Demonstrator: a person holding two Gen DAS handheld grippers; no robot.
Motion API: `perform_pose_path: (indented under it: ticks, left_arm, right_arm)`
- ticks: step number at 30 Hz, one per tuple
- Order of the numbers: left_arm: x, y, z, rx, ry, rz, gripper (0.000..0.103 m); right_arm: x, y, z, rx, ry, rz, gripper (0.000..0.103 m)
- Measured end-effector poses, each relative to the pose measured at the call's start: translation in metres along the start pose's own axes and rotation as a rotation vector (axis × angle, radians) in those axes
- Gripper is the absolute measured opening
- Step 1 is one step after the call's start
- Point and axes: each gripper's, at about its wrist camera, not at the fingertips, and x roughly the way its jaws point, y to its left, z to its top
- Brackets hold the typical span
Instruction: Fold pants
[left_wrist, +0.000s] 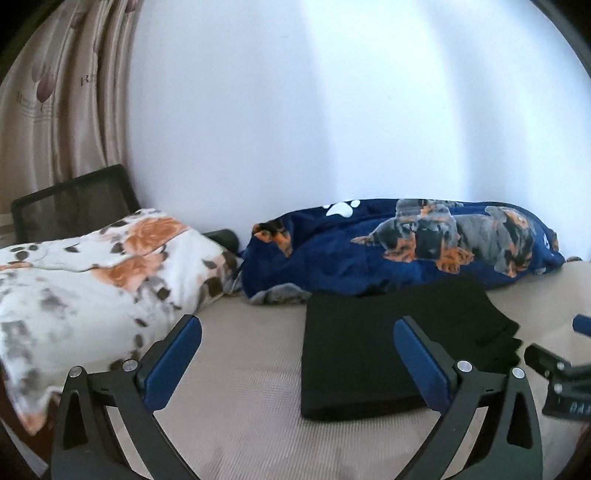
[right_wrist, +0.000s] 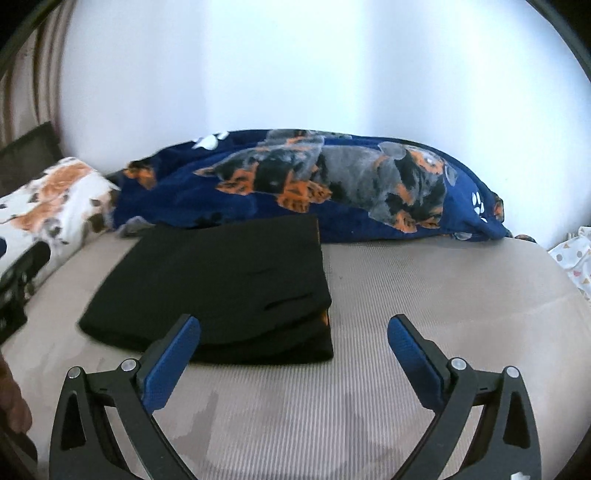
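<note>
The black pants (left_wrist: 362, 350) lie folded into a thick rectangle on the beige bed (left_wrist: 251, 373), right of centre in the left wrist view. My left gripper (left_wrist: 297, 323) hovers in front of them, open, with nothing between its blue pads; its right finger (left_wrist: 421, 362) overlaps the stack's front. In the right wrist view the pants (right_wrist: 221, 280) sit left of centre with layered edges facing right. My right gripper (right_wrist: 293, 319) is open and empty just in front of the stack's near edge. Each gripper shows at the edge of the other's view: right (left_wrist: 554, 363), left (right_wrist: 16, 284).
A blue dog-print blanket (right_wrist: 332, 184) is bunched along the white wall behind the pants. A white and orange floral cover (left_wrist: 92, 280) fills the left side, with a black mesh chair back (left_wrist: 74, 206) and curtain (left_wrist: 55, 92) beyond. A dotted cloth (right_wrist: 576, 262) lies far right.
</note>
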Motion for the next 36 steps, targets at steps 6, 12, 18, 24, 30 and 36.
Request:
perform_pose_path:
  ticks: [6,12,18,24,30,36]
  left_arm:
    - [-0.067,0.006,0.014,-0.035,-0.054,0.041,0.103]
    - [-0.119,0.005,0.034,-0.047,-0.086,-0.057,0.103]
    - [-0.146,-0.006,0.041,0.003,-0.104,-0.091,0.103]
    - [-0.158,-0.005,0.038,-0.01,-0.088,-0.108,0.103]
    - [-0.155,-0.003,0.03,-0.021,-0.054,-0.111,0.103]
    - [-0.144,-0.004,0.021,-0.023,-0.019,-0.104,0.103]
  right_arm:
    - [-0.056,0.003,-0.007,-0.017,-0.048,0.034,0.101]
    - [-0.101,0.007,-0.012,-0.047,-0.082,0.049,0.101]
    - [-0.129,0.006,-0.011,-0.058,-0.114,0.045,0.101]
    - [-0.146,0.006,-0.012,-0.059,-0.127,0.041,0.101]
    - [-0.148,0.008,-0.014,-0.059,-0.127,0.04,0.101]
    - [-0.152,0.007,-0.017,-0.053,-0.121,0.04,0.101]
